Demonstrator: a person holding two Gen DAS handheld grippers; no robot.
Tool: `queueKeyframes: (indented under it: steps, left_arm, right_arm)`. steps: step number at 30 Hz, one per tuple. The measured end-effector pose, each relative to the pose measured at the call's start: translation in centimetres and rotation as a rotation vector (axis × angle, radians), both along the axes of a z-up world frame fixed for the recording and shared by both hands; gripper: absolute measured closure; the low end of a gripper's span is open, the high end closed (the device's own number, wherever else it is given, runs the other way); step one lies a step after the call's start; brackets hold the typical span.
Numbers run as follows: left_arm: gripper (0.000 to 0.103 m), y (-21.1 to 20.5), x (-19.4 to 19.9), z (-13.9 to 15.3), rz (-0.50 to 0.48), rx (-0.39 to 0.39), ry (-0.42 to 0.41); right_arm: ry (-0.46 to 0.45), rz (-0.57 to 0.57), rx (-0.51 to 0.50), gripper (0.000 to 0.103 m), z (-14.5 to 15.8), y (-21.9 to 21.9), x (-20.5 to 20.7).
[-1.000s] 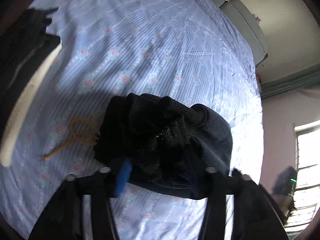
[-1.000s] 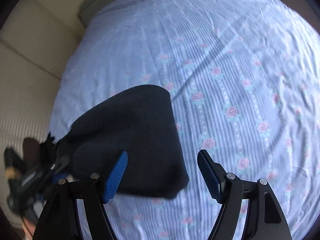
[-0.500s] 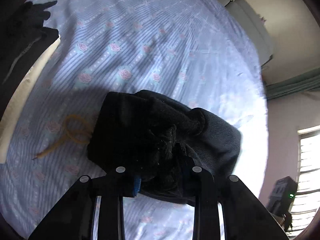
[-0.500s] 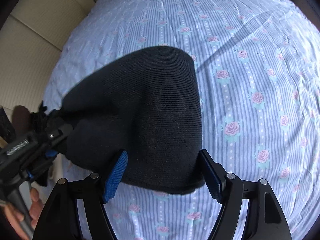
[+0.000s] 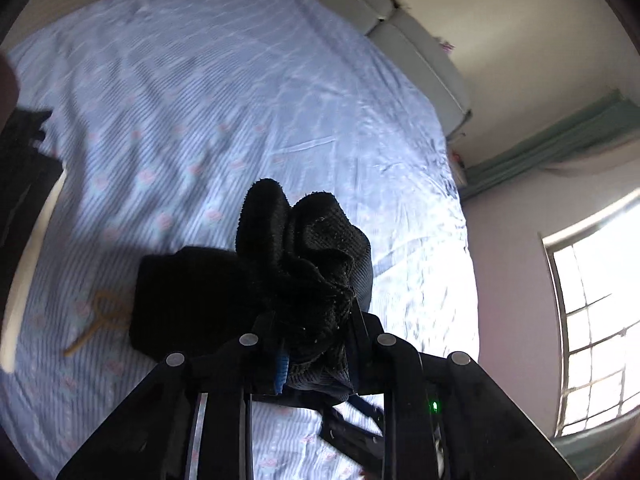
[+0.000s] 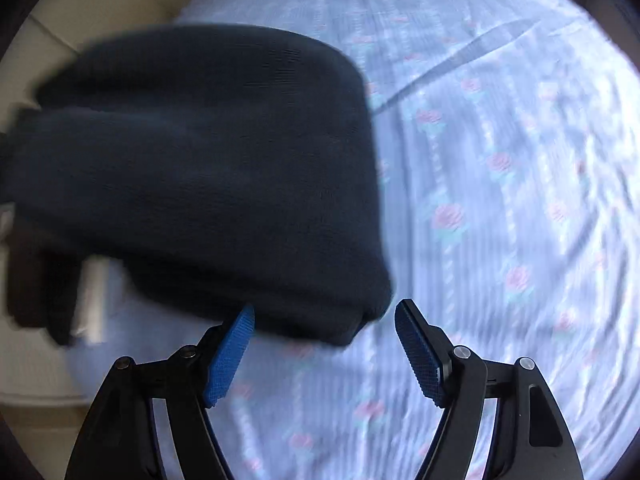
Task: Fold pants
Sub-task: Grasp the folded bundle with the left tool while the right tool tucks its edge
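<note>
The dark knit pants (image 5: 304, 264) are a bunched bundle over the flowered bed sheet (image 5: 208, 92). My left gripper (image 5: 316, 344) is shut on one bunched end of the pants and holds it up off the bed. In the right wrist view the pants (image 6: 208, 168) appear as a thick folded dark mass, blurred, filling the upper left. My right gripper (image 6: 324, 324) is open, its blue pads (image 6: 230, 352) just under the pants' near edge, not gripping.
A tan looped cord (image 5: 100, 320) lies on the sheet left of the pants. Dark clothing (image 5: 20, 168) sits at the left edge. Cream headboard cushions (image 5: 416, 44) line the far side. A bright window (image 5: 592, 320) is at right.
My left gripper closed on the pants' bunched end and lifted it. The pants grew larger and closer in the right wrist view; my right gripper stayed open.
</note>
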State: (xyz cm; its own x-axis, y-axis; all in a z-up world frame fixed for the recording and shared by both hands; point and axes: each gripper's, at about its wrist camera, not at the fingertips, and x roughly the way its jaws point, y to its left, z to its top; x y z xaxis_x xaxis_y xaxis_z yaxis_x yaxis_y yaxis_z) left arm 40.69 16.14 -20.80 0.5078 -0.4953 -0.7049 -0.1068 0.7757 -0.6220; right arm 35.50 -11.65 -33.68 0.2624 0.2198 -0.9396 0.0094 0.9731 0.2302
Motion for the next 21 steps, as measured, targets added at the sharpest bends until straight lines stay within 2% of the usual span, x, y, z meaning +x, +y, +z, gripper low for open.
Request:
queueKeyframes:
  steps: [3, 5, 6, 9, 12, 13, 15, 17, 19, 21]
  left_arm:
    - [0.082, -0.1, 0.1, -0.1, -0.033, 0.067, -0.014]
    - [0.082, 0.1, 0.0, -1.5, -0.045, 0.114, 0.01]
    - [0.083, 0.1, -0.1, -2.6, -0.047, 0.155, 0.037]
    - [0.083, 0.3, -1.0, -5.1, -0.039, 0.205, 0.093]
    - [0.083, 1.5, -1.5, -7.2, -0.009, 0.192, 0.151]
    - [0.083, 2.0, -1.7, -7.7, -0.003, 0.183, 0.163]
    - [0.083, 2.9, -1.9, -8.6, 0.012, 0.188, 0.181]
    - [0.082, 3.6, -2.1, -9.0, 0.018, 0.181, 0.183]
    - [0.08, 4.4, -1.9, -9.6, 0.022, 0.119, 0.197]
    - [0.065, 4.7, -1.7, -9.8, 0.021, 0.091, 0.2]
  right_arm:
    - [-0.079, -0.102, -0.037, 0.033, 1.5, -1.1, 0.0]
    - [-0.093, -0.117, -0.074, 0.034, 1.9, -1.5, -0.4]
    - [-0.088, -0.107, -0.109, 0.034, 2.0, -1.4, -0.6]
    - [-0.112, -0.031, -0.242, 0.034, 2.2, 0.6, -0.8]
    - [-0.112, 0.015, -0.307, 0.034, 2.3, 1.5, -0.5]
    - [-0.075, 0.035, -0.309, 0.034, 2.1, 1.7, -0.6]
    - [-0.024, 0.059, -0.274, 0.034, 1.9, 1.7, -0.8]
    - [0.0, 0.073, -0.189, 0.034, 3.3, 0.0, -1.6]
    - [-0.006, 0.086, -0.108, 0.034, 4.6, -0.7, -1.9]
    - [-0.045, 0.079, -0.022, 0.034, 6.1, -1.5, -1.8]
